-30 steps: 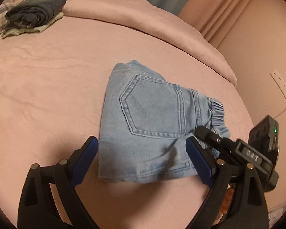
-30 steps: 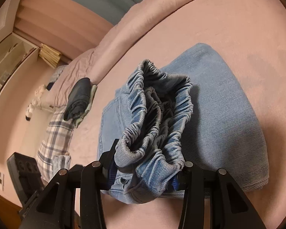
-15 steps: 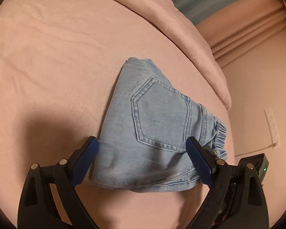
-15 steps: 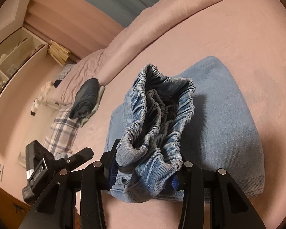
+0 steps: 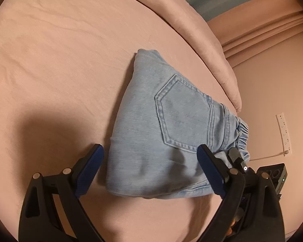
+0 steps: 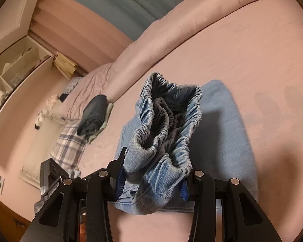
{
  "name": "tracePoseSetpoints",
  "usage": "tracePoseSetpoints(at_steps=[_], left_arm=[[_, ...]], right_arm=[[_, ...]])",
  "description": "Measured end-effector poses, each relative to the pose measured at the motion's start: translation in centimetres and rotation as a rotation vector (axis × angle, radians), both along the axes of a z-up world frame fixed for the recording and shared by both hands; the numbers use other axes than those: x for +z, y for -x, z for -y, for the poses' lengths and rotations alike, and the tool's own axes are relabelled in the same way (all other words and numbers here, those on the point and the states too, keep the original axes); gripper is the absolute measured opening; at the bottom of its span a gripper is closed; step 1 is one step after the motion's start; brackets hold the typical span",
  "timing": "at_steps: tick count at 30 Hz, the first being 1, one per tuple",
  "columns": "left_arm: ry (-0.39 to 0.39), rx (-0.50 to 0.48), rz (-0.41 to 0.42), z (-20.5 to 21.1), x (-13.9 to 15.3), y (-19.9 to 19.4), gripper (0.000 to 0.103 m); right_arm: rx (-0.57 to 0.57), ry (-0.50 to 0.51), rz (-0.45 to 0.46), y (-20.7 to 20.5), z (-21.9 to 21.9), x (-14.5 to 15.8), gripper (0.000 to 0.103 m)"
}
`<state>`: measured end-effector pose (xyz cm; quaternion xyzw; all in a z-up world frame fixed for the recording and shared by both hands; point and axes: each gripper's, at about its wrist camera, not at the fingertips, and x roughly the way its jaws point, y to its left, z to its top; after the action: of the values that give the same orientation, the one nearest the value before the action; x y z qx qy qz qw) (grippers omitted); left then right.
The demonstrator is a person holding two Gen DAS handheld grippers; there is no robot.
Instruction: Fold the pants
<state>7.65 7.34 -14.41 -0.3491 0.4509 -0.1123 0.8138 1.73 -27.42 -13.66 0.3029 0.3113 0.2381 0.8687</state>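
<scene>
Wall shelf (image 6: pixel 14 68) holds small items, unclear. Folded pants (image 5: pixel 171 133), waistband (image 6: pixel 167 125) end clamped in right gripper (image 6: pixel 151 183); left gripper (image 5: pixel 149 169) wide, straddling them

A pink bed (image 5: pixel 60 64) carries folded light-blue jeans (image 5: pixel 171 121) and, well apart, dark folded clothes (image 6: pixel 94 116).

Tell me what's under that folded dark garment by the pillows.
A pale green folded cloth lies under the dark garment, showing only along its edge. Both rest on the pink bed cover. Whether anything else lies between them is covered.
</scene>
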Motion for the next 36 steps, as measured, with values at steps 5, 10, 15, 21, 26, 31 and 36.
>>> tracePoseSetpoints(at_steps=[5, 10, 15, 21, 26, 31, 36], left_arm=[[0.013, -0.006, -0.006, 0.1, 0.0, 0.2, 0.094], [0.001, -0.021, -0.004, 0.2, 0.2, 0.2, 0.094], [-0.011, -0.021, -0.007, 0.5, 0.3, -0.1, 0.095], [-0.027, -0.020, -0.010, 1.2, 0.6, -0.2, 0.095], [-0.027, -0.020, -0.006, 1.7, 0.9, -0.3, 0.095], [-0.033, -0.031, 0.018, 1.7, 1.5, -0.1, 0.095], [-0.062, -0.034, 0.037, 2.0, 1.9, 0.1, 0.095]], right_arm=[[-0.033, -0.016, 0.002, 0.3, 1.3, 0.1, 0.044], [-0.058, -0.008, 0.007, 0.4, 1.9, 0.2, 0.044], [-0.063, 0.007, 0.009, 0.2, 1.9, 0.1, 0.042], [-0.059, -0.005, -0.002, -0.2, 2.4, -0.4, 0.037], [-0.063, -0.029, 0.017, 0.0, 2.8, 0.0, 0.034], [-0.080, -0.044, 0.026, 0.3, 3.2, 0.4, 0.032], [-0.089, -0.033, -0.002, 0.2, 3.5, -0.2, 0.032]])
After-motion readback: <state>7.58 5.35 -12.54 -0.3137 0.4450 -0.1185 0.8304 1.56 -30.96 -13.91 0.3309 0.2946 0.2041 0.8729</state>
